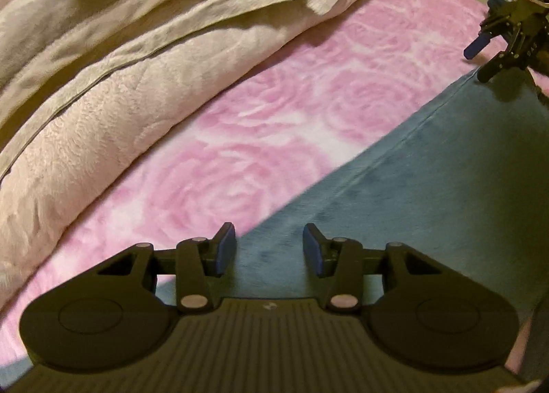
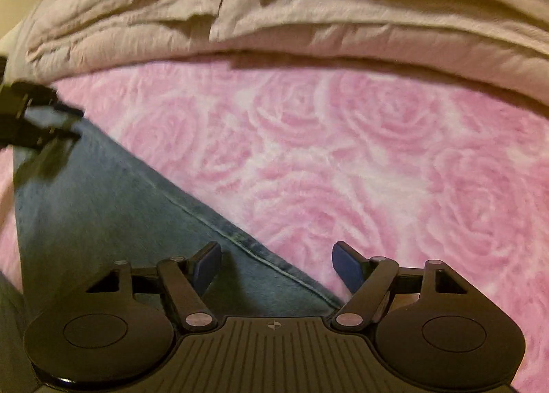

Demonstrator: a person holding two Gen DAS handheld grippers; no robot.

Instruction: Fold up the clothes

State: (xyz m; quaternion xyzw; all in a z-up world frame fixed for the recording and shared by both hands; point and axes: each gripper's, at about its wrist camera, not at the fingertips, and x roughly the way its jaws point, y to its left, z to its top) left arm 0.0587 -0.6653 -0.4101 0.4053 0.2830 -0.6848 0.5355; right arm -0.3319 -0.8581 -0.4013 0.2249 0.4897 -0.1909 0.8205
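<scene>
1. The left gripper and right gripper both hover with jaws wide, holding nothing.
2. Under them the jeans lie flat on the pink rose blanket; the right jaws straddle the seamed edge.
3. Risk: pinching plush blanket along with denim would drag it.
4. Beyond, the beige comforter crowds the folding space.

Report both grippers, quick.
Left gripper: open, empty, above the jeans.
Right gripper: open, empty, over the jeans' seam edge.
</scene>
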